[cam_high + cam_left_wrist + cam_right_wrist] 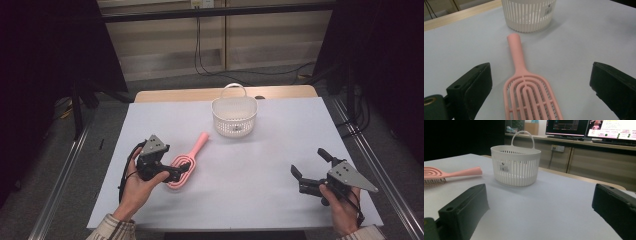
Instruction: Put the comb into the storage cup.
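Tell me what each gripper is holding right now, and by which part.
Nothing is held. The left gripper stands open over the head of the pink hairbrush, which lies on the table, pads clear of it. The right gripper is open, with nothing between its jaws.

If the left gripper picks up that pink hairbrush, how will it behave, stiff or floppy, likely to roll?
The pink hairbrush looks like rigid moulded plastic, so probably stiff. Its vented, slotted head suggests it is light. Lying flat on the table with a broad head, it seems unlikely to roll, though the smooth handle might slip.

The left gripper (181, 172) is covering part of the brush (189, 159) head beside the basket (234, 116). The lower edge is cutting off the brush (529, 92) head in the left gripper view; the basket's (529, 15) top is running off the upper edge.
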A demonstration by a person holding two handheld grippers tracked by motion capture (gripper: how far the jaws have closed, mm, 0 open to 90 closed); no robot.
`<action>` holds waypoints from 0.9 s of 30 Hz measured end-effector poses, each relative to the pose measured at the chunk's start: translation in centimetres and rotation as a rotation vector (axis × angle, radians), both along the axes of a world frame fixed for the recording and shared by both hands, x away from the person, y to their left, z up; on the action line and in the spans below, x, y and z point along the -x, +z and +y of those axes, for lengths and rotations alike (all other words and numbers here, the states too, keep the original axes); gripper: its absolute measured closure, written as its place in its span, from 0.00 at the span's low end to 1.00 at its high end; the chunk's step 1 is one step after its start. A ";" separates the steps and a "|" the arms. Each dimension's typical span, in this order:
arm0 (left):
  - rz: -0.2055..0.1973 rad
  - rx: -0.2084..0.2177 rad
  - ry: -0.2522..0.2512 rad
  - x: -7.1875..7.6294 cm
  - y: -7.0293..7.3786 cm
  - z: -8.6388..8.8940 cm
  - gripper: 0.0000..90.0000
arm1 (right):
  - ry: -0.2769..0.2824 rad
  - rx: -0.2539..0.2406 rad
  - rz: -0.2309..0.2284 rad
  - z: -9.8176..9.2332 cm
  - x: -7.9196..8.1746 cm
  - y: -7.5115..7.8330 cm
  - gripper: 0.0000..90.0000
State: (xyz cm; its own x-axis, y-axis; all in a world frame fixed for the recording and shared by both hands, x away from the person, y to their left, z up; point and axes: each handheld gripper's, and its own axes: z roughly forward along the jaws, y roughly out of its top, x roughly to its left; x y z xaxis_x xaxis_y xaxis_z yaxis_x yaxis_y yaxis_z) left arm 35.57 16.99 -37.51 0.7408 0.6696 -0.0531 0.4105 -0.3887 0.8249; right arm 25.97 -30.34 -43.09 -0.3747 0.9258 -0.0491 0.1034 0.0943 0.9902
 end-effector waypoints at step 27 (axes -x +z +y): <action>0.200 -0.235 0.030 -2.0 -2.6 -0.4 0.05 | 0.004 0.006 0.012 0.1 -0.1 -0.1 0.00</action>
